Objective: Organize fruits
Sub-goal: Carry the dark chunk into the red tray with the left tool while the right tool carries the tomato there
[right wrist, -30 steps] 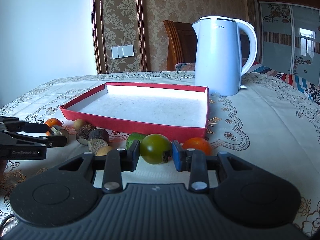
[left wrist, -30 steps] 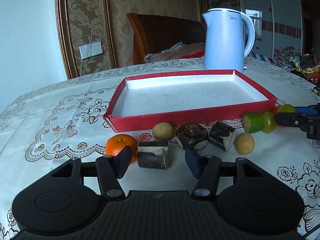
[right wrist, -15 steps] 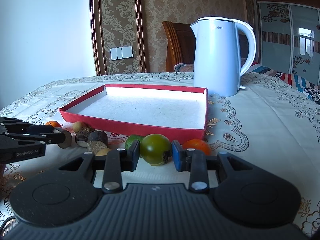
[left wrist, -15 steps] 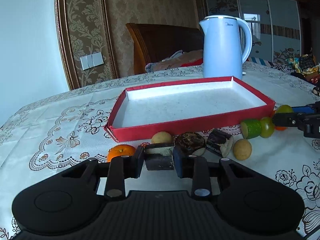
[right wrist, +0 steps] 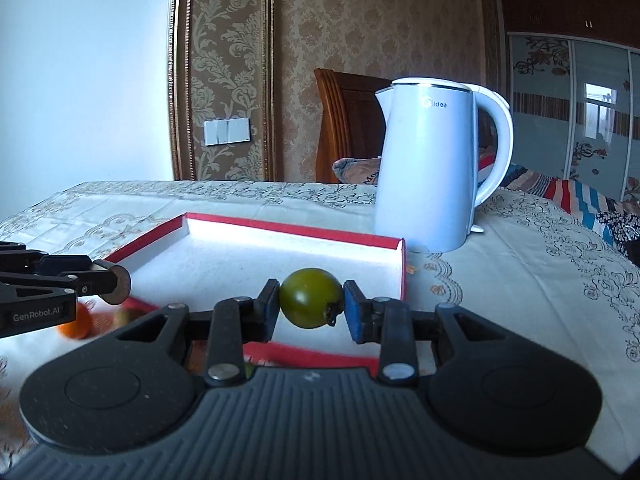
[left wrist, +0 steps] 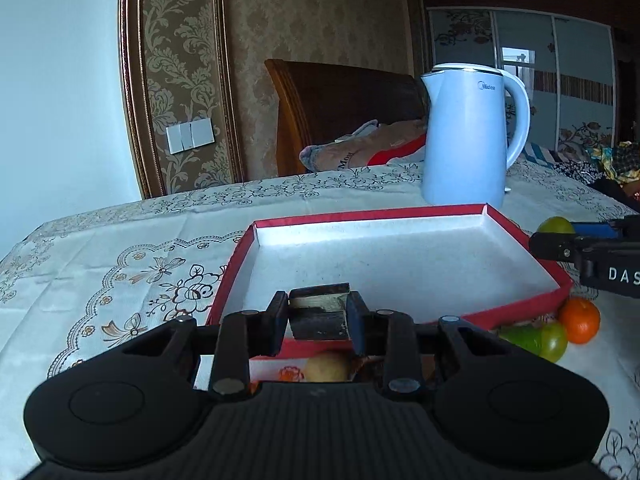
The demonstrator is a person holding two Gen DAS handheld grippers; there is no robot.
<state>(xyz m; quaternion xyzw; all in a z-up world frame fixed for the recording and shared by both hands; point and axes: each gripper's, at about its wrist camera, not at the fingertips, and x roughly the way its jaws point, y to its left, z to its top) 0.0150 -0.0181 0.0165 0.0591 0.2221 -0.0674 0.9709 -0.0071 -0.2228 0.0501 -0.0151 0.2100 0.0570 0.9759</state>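
My left gripper (left wrist: 318, 320) is shut on a dark, cut sugarcane piece (left wrist: 319, 314) and holds it raised over the near rim of the red tray (left wrist: 520, 232). My right gripper (right wrist: 311, 302) is shut on a round green fruit (right wrist: 311, 298), lifted above the tray's near edge (right wrist: 402, 272). The left gripper and its piece also show in the right wrist view (right wrist: 116, 285). On the cloth in front of the tray lie a yellowish fruit (left wrist: 326, 366), a green fruit (left wrist: 538, 340) and an orange (left wrist: 579, 319).
A white electric kettle (left wrist: 468, 140) stands behind the tray on the embroidered tablecloth (left wrist: 120, 256). It also shows in the right wrist view (right wrist: 432, 168). A wooden chair (left wrist: 340, 108) with clothes on it is behind the table. Another orange (right wrist: 76, 320) lies left of the tray.
My left gripper closed on the sugarcane piece and lifted it off the cloth toward the tray. My right gripper lifted the green fruit off the cloth to tray-rim height.
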